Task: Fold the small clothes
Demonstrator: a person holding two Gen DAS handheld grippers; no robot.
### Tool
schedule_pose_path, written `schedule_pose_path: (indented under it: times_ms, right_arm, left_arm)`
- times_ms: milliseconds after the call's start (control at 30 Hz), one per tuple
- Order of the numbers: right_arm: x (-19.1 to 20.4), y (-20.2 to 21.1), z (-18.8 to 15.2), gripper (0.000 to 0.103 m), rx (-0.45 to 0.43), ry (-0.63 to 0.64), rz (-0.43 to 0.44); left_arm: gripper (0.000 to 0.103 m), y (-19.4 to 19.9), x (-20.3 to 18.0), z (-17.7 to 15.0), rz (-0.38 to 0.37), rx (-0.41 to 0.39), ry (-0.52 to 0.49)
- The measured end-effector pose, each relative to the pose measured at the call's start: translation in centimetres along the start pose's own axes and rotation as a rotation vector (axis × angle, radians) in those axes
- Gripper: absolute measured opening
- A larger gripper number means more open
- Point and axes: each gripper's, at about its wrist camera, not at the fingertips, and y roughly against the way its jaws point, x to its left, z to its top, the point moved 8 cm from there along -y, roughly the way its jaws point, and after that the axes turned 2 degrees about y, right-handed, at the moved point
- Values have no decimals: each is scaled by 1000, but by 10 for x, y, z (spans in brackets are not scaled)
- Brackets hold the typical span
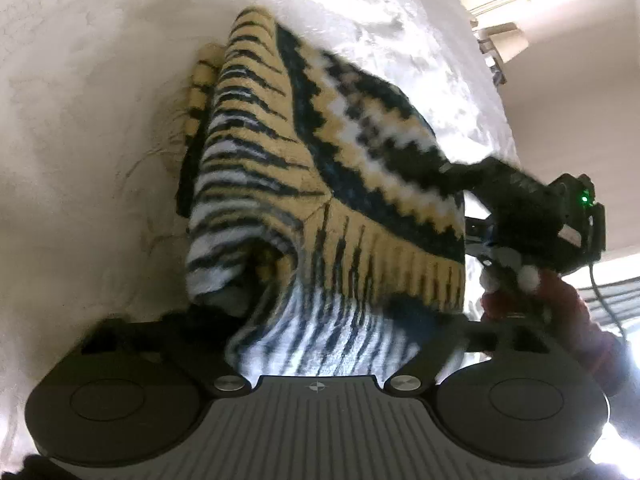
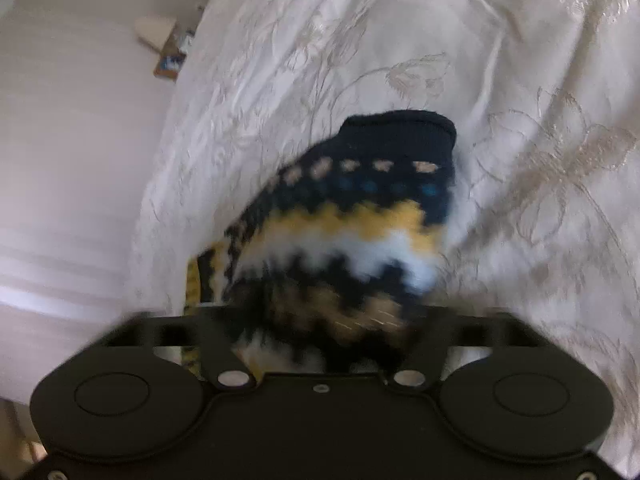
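Note:
A small knitted sweater (image 1: 304, 184), patterned in navy, yellow and white, hangs lifted above a white embroidered bedspread (image 1: 80, 120). My left gripper (image 1: 320, 328) is shut on its striped edge, which drapes over the fingers and hides them. My right gripper (image 1: 460, 176) shows in the left wrist view, shut on the sweater's right side. In the right wrist view the sweater (image 2: 360, 220) fills the space between the fingers of the right gripper (image 2: 320, 332), its navy hem at the top; the frame is blurred.
The bedspread (image 2: 440, 60) lies wrinkled under and around the sweater. Its edge drops to a pale floor on the left, where a small box (image 2: 168, 60) stands. A person's red sleeve (image 1: 560, 300) holds the right gripper.

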Motion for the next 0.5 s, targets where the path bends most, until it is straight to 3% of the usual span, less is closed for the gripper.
schedule_pose_path:
  times_ms: [100,267,500]
  right_arm:
    - [14,17,-6,47,-31,54,-23]
    - [50,60,-21,45,-64,110,2]
    - [77,130,-67,46,-93,128,63]
  left_arm:
    - [57,10,-12,-4,2,-32,-24]
    - [57,38,-59,-20,-58,-103,-61]
    - [57,54,-126,-89,-65,-111,-158]
